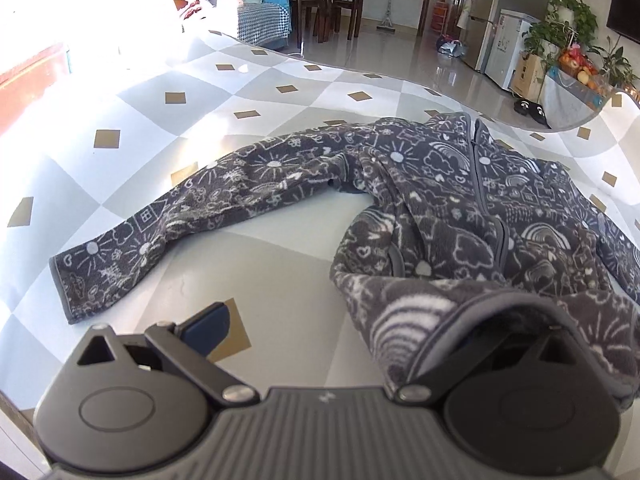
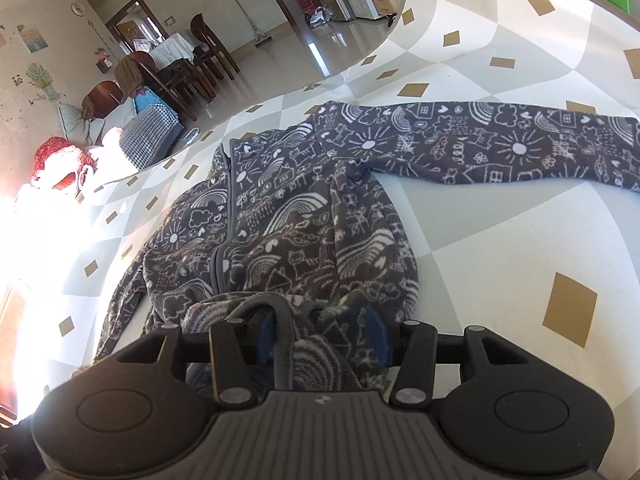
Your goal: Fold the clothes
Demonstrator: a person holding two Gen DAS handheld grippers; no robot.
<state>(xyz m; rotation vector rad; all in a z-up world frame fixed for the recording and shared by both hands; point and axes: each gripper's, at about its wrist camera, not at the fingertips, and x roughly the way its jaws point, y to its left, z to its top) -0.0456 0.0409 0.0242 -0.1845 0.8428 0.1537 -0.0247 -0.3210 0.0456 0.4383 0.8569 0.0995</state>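
A dark grey fleece zip jacket with white doodle print [image 2: 280, 224] lies front-up on the grey-and-white diamond-patterned counter [image 2: 500, 220], sleeves spread left and right, near hem bunched. The right tool [image 2: 324, 336] pinches that hem half-closed; the left tool [image 1: 352, 320] gapes wide, hem draped over one finger only, so fabric could slip off. Only the left view shows this.

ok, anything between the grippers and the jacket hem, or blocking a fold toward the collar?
Nothing visible. Right gripper pinches the hem; left gripper is open, with hem draped over one side. Sleeves lie out sideways.
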